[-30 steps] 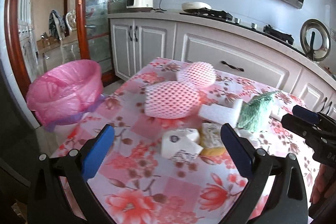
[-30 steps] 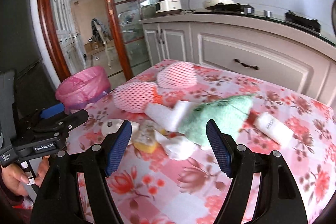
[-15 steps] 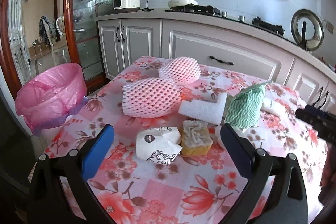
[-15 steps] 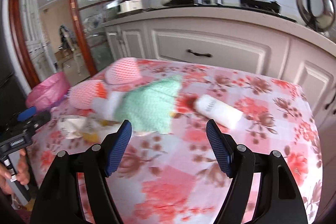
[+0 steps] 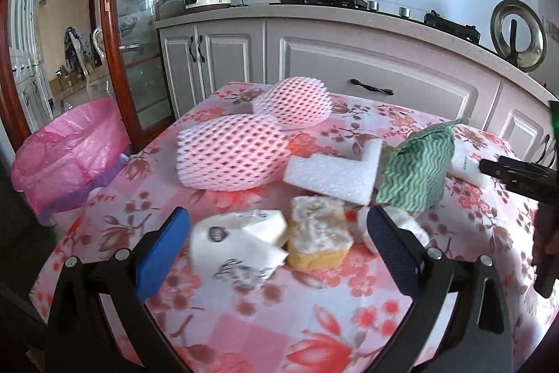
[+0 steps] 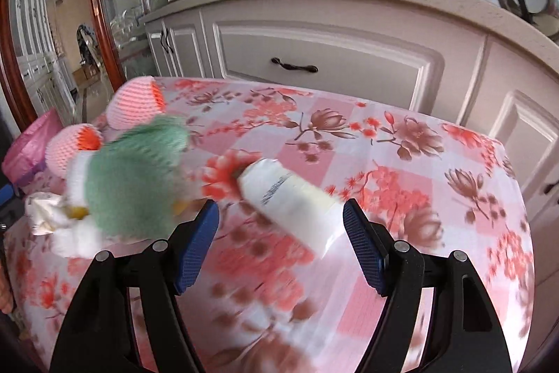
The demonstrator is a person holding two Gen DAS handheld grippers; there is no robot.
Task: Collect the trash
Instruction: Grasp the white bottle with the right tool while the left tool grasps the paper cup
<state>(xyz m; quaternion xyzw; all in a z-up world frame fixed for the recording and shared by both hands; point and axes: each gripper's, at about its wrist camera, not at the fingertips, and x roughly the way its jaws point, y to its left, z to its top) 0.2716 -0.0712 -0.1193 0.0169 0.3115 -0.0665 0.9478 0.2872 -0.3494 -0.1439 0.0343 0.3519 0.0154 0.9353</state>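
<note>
Since approx a sec ago, both tools are sitting lower and closer to the clutter; the right tool (image 6: 281, 235) has swung off the green cloth & is now lining up on the white bottle (image 6: 290, 200). Its jaws are standing spread wide, with the bottle's near end lying between the blue pads, nothing pinched. Bottle is lying on its side on the floral-clothed counter (image 6: 436, 170), cap end pointing away toward the left, just right of the green cloth (image 6: 134, 180). Right-wrist view is blurring a bit w/ motion.

Left tool (image 5: 277, 250) is also spread open, holding nothing. It is hovering over the near-left part of the counter, w/ a crumpled white paper wrapper (image 5: 237, 245) and a yellow sponge (image 5: 319, 238) sitting side by side btw its pads, touching each other. Behind them a white foam L-piece (image 5: 332, 175) is lying flat, its right end against the cloth. Two pink foam fruit nets are lying further back: a big one (image 5: 232, 158) left of the L-piece, a rounder one (image 5: 291, 107) behind it, edges overlapping. More crumpled white paper is peeking out behind the right pad, partly hidden.

Pink-bagged trash bin (image 5: 66, 156) is standing on the floor just off the counter's left edge, mouth open. White kitchen cabinets (image 5: 367, 76) are running behind the counter.
</note>
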